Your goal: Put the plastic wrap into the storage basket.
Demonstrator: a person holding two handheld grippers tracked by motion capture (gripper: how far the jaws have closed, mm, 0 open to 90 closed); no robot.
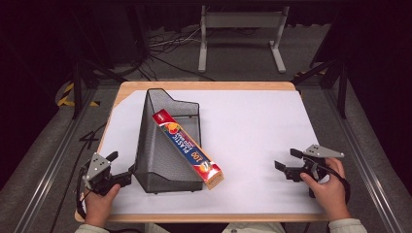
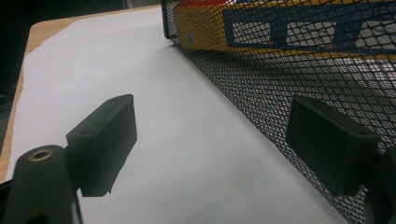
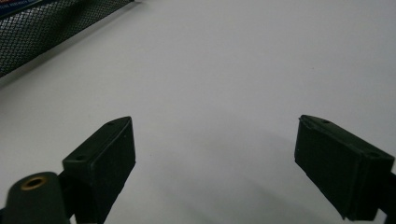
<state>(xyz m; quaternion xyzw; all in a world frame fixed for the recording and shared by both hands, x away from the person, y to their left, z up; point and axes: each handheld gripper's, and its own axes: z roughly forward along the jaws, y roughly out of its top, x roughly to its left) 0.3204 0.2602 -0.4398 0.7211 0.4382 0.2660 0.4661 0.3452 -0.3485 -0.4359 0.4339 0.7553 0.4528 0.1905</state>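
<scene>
Jaws apart — both grippers (image 1: 122,167) (image 1: 287,161) empty.

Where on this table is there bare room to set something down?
Widest free patch: white sheet between the mesh basket and the right hand-held gripper. Another lies behind the basket. Crowded: the left hand-held gripper sits close beside the basket, where the plastic-wrap box juts out.
</scene>
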